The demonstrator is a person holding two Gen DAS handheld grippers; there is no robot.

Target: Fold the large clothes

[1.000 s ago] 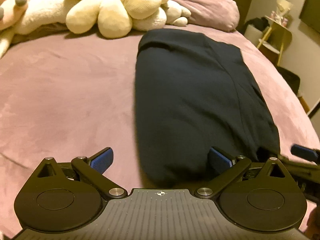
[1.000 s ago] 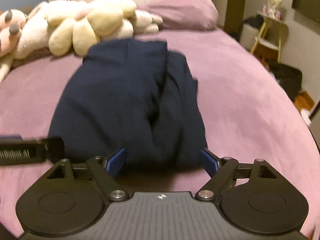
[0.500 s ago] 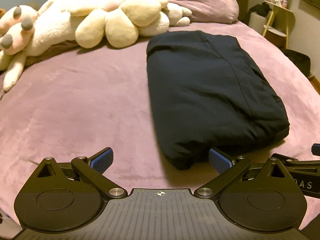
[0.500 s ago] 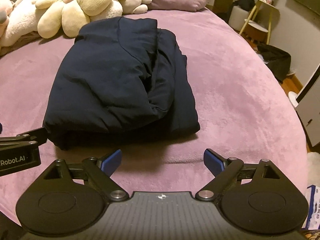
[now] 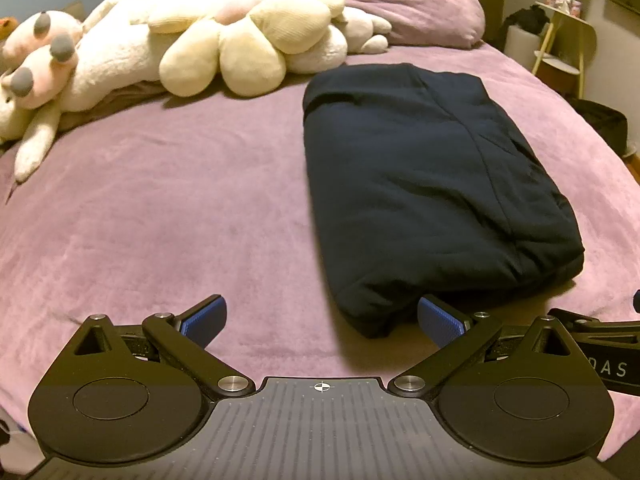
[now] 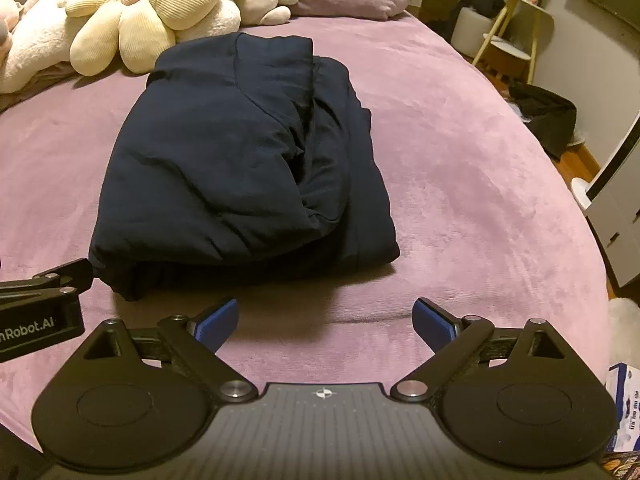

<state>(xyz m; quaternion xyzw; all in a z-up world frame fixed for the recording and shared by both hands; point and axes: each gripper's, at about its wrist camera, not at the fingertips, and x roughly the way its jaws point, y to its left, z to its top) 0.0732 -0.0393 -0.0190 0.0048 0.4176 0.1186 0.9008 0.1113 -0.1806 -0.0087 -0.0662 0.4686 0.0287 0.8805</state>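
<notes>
left gripper (image 5: 319, 318) jaws apart, empty | right gripper (image 6: 325, 320) jaws apart, empty | both backed off since 1 s ago, when they sat at the hem | navy garment (image 6: 240, 160) folded on purple bed (image 6: 460, 200) (plush toys (image 5: 224, 52) behind) | fold looks done

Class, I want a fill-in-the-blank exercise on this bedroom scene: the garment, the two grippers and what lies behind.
1. The folded garment is dark ____ in colour.
2. Both the left gripper and the right gripper are ____.
3. The garment lies on a ____ blanket.
4. Behind it lie cream ____ toys.

Answers: navy blue; open; purple; plush
</notes>
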